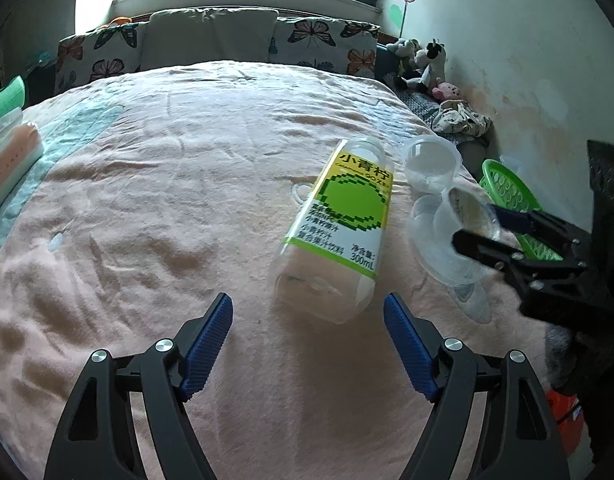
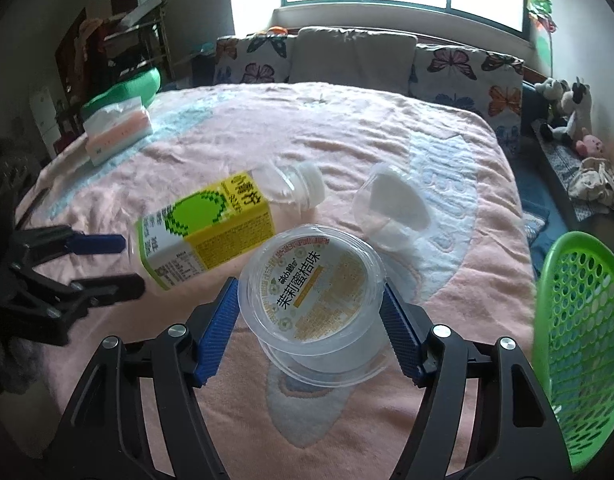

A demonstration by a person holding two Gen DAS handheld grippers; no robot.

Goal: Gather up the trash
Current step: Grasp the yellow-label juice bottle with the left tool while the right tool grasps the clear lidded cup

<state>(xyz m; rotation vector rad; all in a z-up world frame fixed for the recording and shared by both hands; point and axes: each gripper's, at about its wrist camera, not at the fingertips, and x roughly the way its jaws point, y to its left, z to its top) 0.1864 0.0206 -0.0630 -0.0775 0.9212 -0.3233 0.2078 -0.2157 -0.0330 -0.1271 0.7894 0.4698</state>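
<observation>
A bed with a rumpled pink blanket carries all the trash, and both fisheye views cut off its near edge. At its right side stands a green perforated plastic basket; the right wrist view shows only part of its rim and wall, and in the left wrist view the right tool's black body hides most of it. An empty clear plastic juice bottle with a yellow and green label lies on its side on the blanket, its white cap pointing toward the pillows; the cap shows only in the right wrist view. The left tool hovers just short of the bottle's base with its blue pads spread wide and nothing between them. The right tool has its pads pressed against both sides of a round clear plastic cup with a printed orange and white lid; whether the cup touches the blanket or is raised off it cannot be told. Beyond it, a second clear plastic cup without a lid lies tipped on the blanket, just beside the bottle's neck. The small print on both labels is unreadable.
</observation>
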